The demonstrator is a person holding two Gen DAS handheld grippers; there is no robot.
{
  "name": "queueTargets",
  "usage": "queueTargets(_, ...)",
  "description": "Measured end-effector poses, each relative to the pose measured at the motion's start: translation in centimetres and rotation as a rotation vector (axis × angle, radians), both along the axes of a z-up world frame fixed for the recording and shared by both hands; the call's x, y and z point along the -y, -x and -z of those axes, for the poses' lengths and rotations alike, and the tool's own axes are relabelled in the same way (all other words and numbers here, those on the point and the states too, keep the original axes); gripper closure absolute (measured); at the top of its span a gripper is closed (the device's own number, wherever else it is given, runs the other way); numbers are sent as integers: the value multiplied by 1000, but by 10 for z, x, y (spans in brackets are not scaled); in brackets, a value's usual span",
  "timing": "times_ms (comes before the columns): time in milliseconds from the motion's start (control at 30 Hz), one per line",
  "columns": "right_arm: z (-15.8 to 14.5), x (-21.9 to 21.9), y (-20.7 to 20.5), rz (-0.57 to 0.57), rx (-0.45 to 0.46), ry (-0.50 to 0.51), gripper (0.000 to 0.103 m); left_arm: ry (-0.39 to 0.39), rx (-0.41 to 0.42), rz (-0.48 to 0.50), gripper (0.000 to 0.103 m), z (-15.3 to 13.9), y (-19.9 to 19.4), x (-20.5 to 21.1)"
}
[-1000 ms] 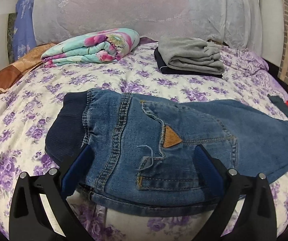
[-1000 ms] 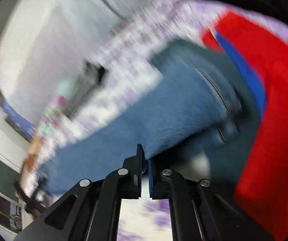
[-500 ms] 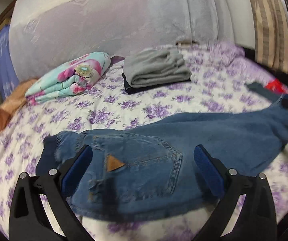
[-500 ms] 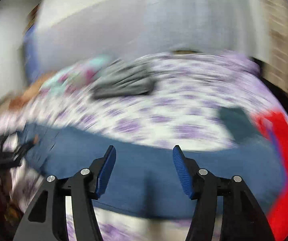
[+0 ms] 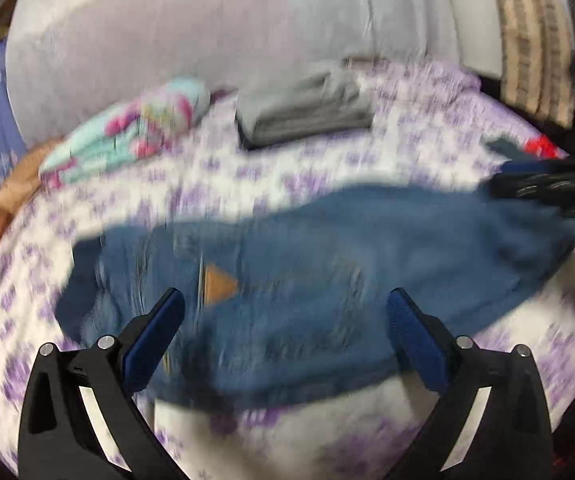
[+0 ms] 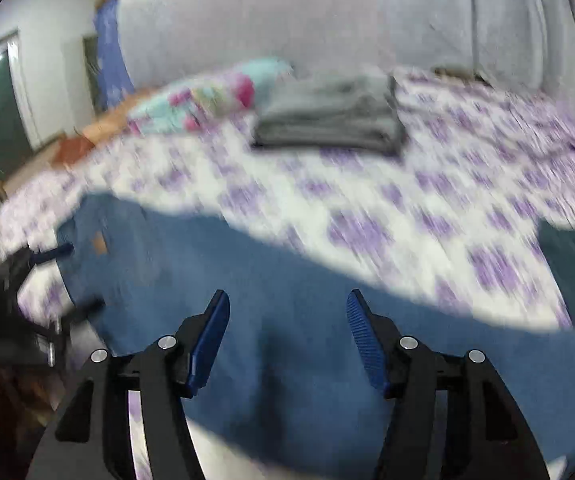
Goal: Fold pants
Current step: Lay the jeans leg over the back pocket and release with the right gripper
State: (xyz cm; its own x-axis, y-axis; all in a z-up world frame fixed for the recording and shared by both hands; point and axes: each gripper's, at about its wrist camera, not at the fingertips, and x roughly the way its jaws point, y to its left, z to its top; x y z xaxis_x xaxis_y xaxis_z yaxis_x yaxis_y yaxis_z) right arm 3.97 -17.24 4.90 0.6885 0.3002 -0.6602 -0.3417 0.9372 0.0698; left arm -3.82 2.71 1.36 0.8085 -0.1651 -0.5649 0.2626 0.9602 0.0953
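The left gripper (image 5: 283, 300) had its fingers spread wide, holding nothing, and the right gripper (image 6: 287, 302) also had its fingers apart and empty; the last two readings differed too little to say they were moving. The jeans (image 5: 327, 280) lay flat on the flowered bedsheet (image 6: 427, 208), just ahead of and below both pairs of fingertips, not touching the pads. The long axis of the jeans ran across both views, from side to side. In the left wrist view the waistband end was beyond the left finger and the leg stretched past the right finger. A tan triangular patch (image 5: 217, 283) sat ahead of the left finger. Farther beyond the fingertips lay a folded grey garment (image 6: 331, 116) and a folded colourful blanket (image 5: 135, 136). Both pictures were blurred.
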Motion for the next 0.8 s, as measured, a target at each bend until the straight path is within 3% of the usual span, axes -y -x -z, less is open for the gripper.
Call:
queueTargets(33, 5, -12, -8, -19, -16, 16, 41, 1, 22, -4, 4, -6, -1, 3)
queueTargets(100, 37, -50, -26, -132, -149, 94, 38, -26, 24, -28, 4, -11, -14, 7)
queueTargets(133, 48, -57, -28, -142, -168, 140, 34, -47, -3, -43, 4, -6, -23, 7)
queueTargets(167, 53, -60, -22, -147, -128, 165, 32, -81, -83, -74, 4, 11, -38, 4)
queueTargets(200, 51, -56, -21, -163, -134, 146, 32, -102, -160, -92, 4, 28, -47, -2)
queueTargets(233, 47, -49, -23, -185, -169, 109, 31, -87, -184, -83, 4, 38, -49, -6)
queueTargets(300, 33, -26, -25, -189, -204, -10, 32, 48, -168, -25, 4, 38, -39, -28)
queueTargets(433, -7, -5, -46, -129, -97, -96, 33, 109, -162, 1, 4, 42, -36, -38)
queueTargets(467, -9, -7, -56, -137, -93, -109, 37, 94, -159, -7, 4, 43, -37, -35)
queueTargets(500, -9, -11, -66, -145, -103, -113, 51, 70, -155, -18, 4, 44, -36, -30)
queueTargets(567, -1, -23, -93, -153, -142, -95, 69, 42, -142, -34, 4, 44, -35, -26)
queueTargets(700, 21, -41, -119, -149, -188, -33, 75, 59, -141, -33, 4, 41, -37, -30)
queueTargets(767, 35, -56, -106, -197, -209, 13, 78, 55, -140, -34, 4, 40, -35, -30)
queueTargets(800, 38, -64, -93, -212, -171, 66, 78, 54, -139, -34, 4, 40, -35, -30)
